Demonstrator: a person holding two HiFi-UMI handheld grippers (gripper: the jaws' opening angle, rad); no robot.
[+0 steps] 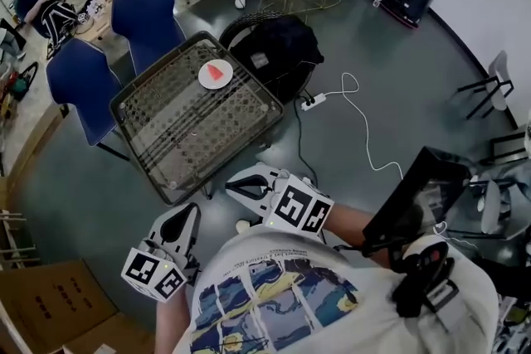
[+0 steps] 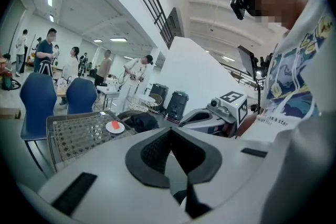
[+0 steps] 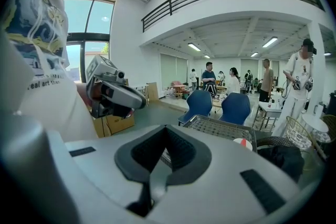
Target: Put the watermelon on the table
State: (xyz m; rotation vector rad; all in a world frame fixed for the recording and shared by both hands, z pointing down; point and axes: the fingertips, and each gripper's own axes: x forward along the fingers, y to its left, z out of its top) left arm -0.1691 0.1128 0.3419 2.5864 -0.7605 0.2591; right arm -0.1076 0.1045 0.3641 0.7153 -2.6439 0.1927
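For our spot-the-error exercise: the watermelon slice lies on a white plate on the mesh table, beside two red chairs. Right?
No: the head view shows the chairs are blue, not red. The watermelon slice does lie on a white plate on the mesh table.
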